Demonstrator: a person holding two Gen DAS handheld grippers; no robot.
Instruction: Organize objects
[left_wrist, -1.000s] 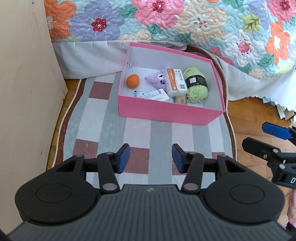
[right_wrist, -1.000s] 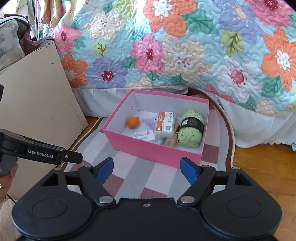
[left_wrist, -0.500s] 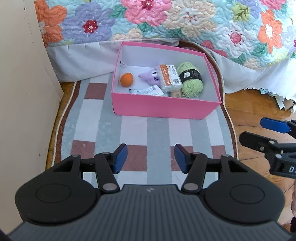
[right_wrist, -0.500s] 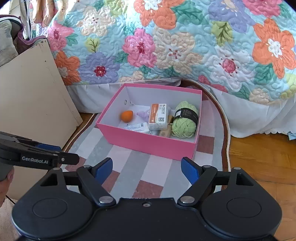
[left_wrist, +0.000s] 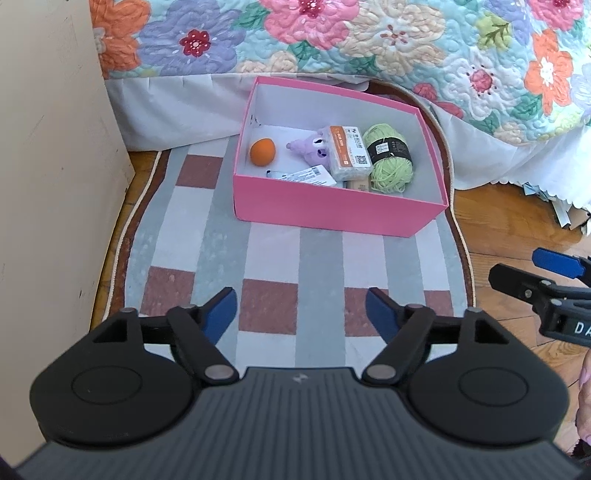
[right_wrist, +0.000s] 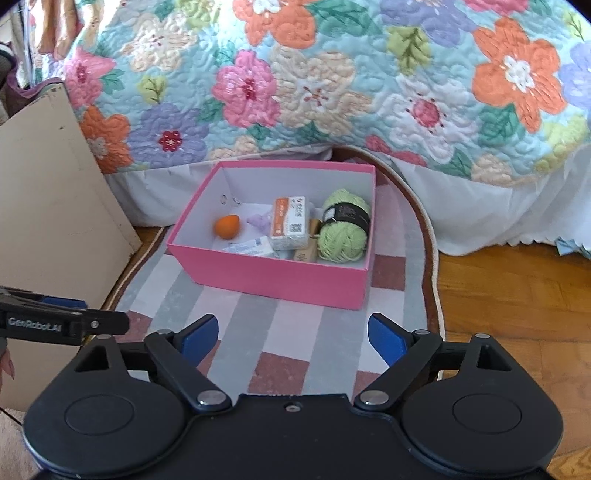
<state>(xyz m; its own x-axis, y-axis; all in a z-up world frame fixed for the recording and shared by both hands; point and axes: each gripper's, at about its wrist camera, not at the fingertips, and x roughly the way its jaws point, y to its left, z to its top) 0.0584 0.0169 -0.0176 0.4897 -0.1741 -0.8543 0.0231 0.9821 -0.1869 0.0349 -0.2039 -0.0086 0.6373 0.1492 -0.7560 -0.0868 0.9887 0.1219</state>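
left wrist view shows the pink box (left_wrist: 332, 214) on the rug (left_wrist: 273, 258) at 12 o'clock, already holding the orange ball (left_wrist: 262, 151), purple toy (left_wrist: 312, 147), packet (left_wrist: 349, 151) and green yarn (left_wrist: 391, 162). nothing loose is left on the rug, so sorting looks nearly finished. left gripper (left_wrist: 301, 308) and right gripper (right_wrist: 291, 338) are both empty, their jaws opening

The box (left_wrist: 332, 214) was pink outside and white within. It held an orange ball (left_wrist: 262, 151), a lilac plush toy (left_wrist: 312, 147), a pale green yarn ball (left_wrist: 391, 166) with a black band, and an orange-and-white packet (left_wrist: 349, 151). The rug (left_wrist: 273, 258) was checked grey, white and brick-red. The quilt (right_wrist: 332, 74) bore pink, orange and purple flowers on aqua.
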